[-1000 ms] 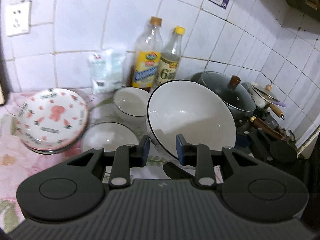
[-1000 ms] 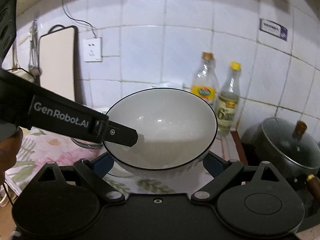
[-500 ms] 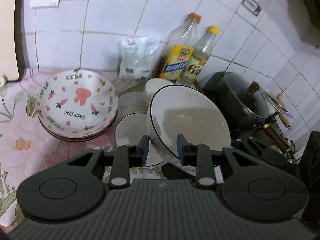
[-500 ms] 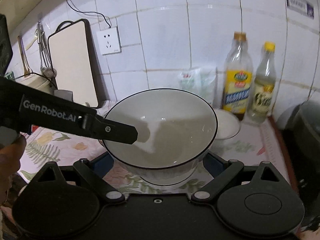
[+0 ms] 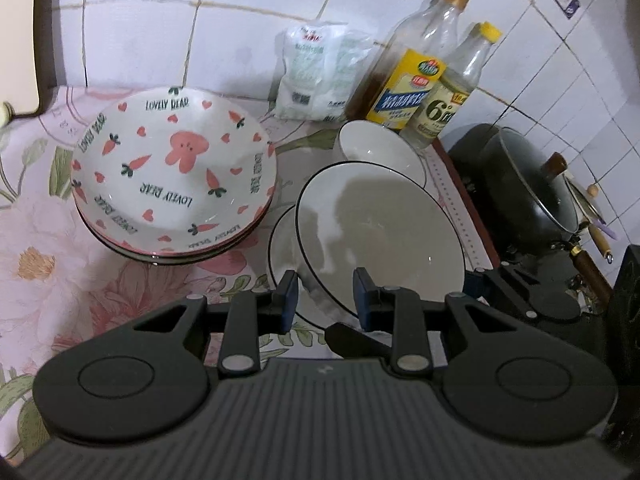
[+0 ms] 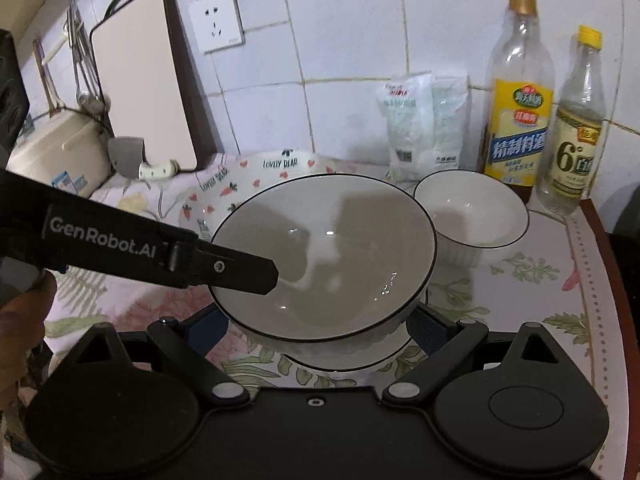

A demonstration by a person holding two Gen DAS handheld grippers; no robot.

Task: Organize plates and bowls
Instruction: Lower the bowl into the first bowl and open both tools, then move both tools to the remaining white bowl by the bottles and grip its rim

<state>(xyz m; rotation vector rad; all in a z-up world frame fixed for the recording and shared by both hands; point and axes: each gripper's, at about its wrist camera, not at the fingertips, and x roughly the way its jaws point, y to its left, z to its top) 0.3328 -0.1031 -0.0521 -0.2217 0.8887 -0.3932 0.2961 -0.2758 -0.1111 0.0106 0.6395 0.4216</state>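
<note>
Both tools hold the large white bowl [image 6: 324, 256] together: the right tool [image 6: 316, 320] spans the bowl's body from the near side, its blue pads set wide against opposite walls, while the left tool [image 5: 326, 296] pinches the bowl's rim at a narrow setting, one finger [image 6: 236, 270] lying inside the bowl and the other outside. This two-point grip appears intended to stop the bowl tipping while it is carried. The bowl hangs directly above a second white bowl [image 5: 282, 256] of the same black-rimmed kind standing on the worktop [image 6: 552, 280], which suggests nesting the two as the step in hand. A smaller white bowl [image 6: 472, 216] stands just behind and to the right of the held bowl, in front of two bottles [image 6: 516, 112] and a white bag [image 6: 420, 120] at the tiled wall. To the left of the held bowl sits a stack of carrot-printed plates [image 5: 172, 168]. To its right, a dark lidded pot [image 5: 528, 196] rests beside the worktop. The lower bowl is mostly covered by the held one, so the gap between them cannot be judged. The right tool's pad contact is partly hidden under the bowl's curve. Only the edge of a hand [image 6: 20, 320] shows at the left.
</note>
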